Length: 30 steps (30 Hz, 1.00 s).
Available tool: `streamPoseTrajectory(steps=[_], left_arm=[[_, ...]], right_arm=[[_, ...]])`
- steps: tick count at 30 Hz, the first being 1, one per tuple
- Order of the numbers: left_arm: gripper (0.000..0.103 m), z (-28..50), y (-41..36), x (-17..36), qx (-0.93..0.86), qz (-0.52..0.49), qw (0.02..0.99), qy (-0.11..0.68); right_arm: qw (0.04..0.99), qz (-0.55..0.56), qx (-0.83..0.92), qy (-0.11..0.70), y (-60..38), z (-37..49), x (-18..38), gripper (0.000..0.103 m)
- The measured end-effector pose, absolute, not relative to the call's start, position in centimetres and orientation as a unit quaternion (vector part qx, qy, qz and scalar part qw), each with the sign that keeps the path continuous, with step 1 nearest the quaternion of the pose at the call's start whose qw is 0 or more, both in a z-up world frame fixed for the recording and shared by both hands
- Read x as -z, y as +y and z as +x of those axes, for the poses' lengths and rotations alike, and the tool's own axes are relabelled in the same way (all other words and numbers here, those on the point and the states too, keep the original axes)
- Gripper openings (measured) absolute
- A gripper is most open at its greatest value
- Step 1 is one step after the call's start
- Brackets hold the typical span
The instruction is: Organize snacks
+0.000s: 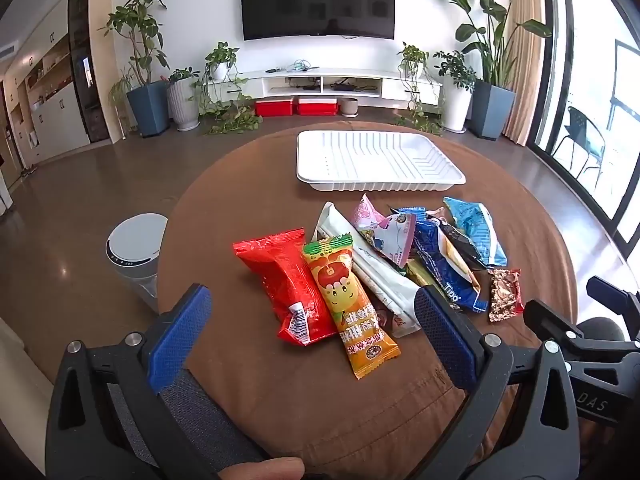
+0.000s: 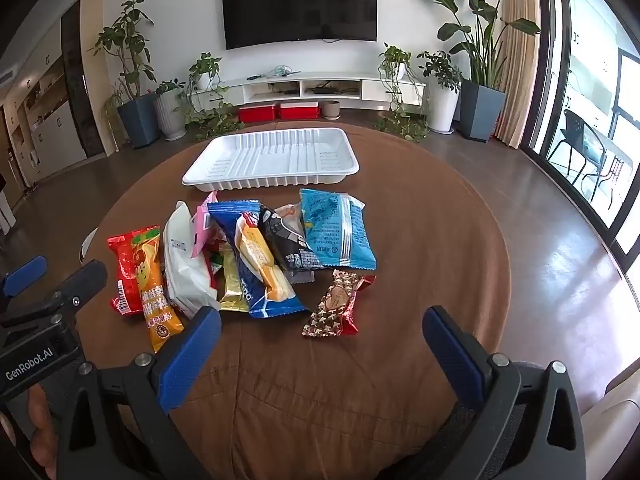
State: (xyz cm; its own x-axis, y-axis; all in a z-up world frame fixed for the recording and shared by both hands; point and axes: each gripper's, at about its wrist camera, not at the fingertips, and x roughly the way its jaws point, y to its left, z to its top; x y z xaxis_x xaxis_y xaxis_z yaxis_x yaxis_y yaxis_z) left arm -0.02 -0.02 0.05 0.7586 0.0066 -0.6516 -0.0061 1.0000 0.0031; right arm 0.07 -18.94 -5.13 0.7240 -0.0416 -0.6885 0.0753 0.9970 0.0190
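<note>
A pile of snack packets lies on the round brown table (image 1: 280,392) (image 2: 440,240). It includes a red packet (image 1: 280,280) (image 2: 126,264), an orange one (image 1: 352,304) (image 2: 154,292), a white one (image 1: 380,276) (image 2: 182,264), a dark blue Tipo packet (image 1: 448,276) (image 2: 256,280), a light blue one (image 1: 476,232) (image 2: 340,232) and a small brown-and-red sweet (image 1: 505,294) (image 2: 334,308). An empty white tray (image 1: 376,160) (image 2: 276,160) sits behind the pile. My left gripper (image 1: 316,332) is open just before the red and orange packets. My right gripper (image 2: 322,344) is open just before the brown sweet.
A white bin (image 1: 136,248) stands on the floor left of the table. Beyond the table are a TV cabinet (image 1: 332,84), potted plants (image 1: 148,92) and two red boxes (image 1: 296,106). Glass doors (image 2: 592,100) are on the right. The right gripper's body (image 1: 592,344) shows at the left wrist view's right edge.
</note>
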Motion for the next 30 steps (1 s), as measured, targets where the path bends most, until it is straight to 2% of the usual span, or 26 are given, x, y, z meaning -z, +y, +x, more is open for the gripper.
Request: streamPoseTrajectory(steps=[30], left_arm=[[0.103,0.07,0.18,0.53,-0.006,0.005,0.937,0.350]], right_arm=[[0.926,0.013,0.037,0.375,-18.60,0.07,5.49,0.103]])
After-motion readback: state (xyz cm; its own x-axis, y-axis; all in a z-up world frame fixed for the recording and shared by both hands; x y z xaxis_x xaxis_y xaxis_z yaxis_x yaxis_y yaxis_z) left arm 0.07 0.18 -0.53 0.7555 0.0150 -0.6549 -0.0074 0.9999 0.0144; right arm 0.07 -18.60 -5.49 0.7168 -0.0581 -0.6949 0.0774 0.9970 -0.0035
